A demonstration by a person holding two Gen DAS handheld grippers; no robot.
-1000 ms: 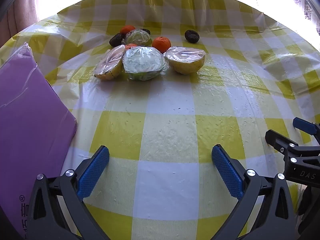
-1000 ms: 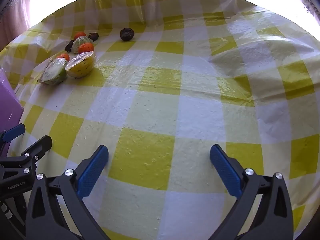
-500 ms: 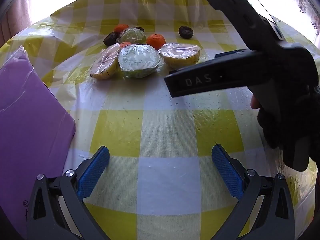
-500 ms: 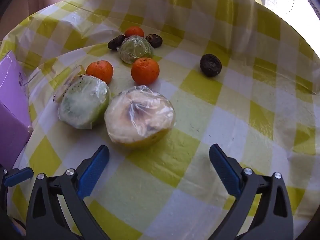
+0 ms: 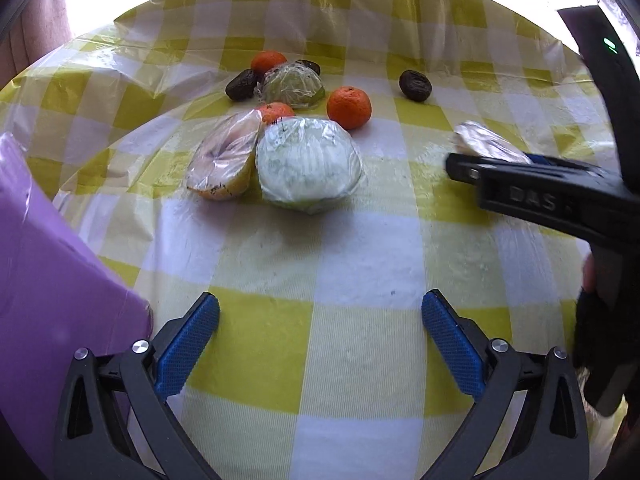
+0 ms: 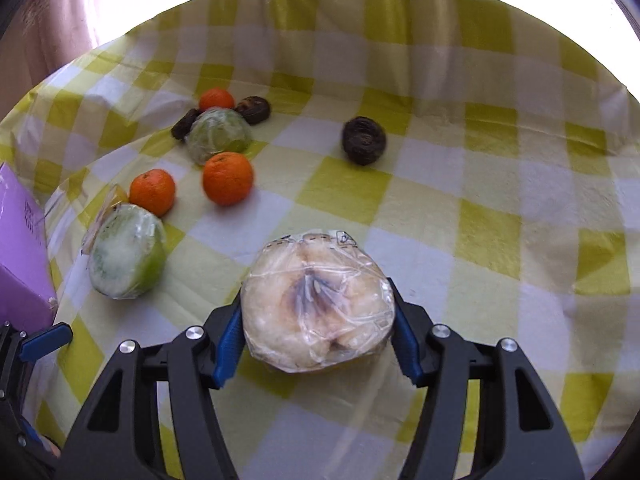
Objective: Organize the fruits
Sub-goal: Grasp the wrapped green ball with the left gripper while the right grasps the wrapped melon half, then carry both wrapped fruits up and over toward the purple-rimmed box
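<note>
Right wrist: our right gripper (image 6: 318,328) clamps the wrapped half (image 6: 318,304), right of the green half (image 6: 128,256). Left gripper (image 5: 320,344) wide open, holding nothing.

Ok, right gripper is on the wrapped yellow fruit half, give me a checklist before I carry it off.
1. Right gripper shut on the wrapped fruit half, a pad on each side: ok.
2. Hold is centred on the fruit: ok, it sits evenly between the pads.
3. Fruit lifted off the tablecloth: cannot tell.
4. Plastic wrap unbroken: cannot tell, it is wrinkled and shiny.
5. Neighbours clear of the held half: ok, the green fruit half and the nearest orange lie apart from it.
6. Left gripper open, holding nothing and out of the way: ok.
</note>
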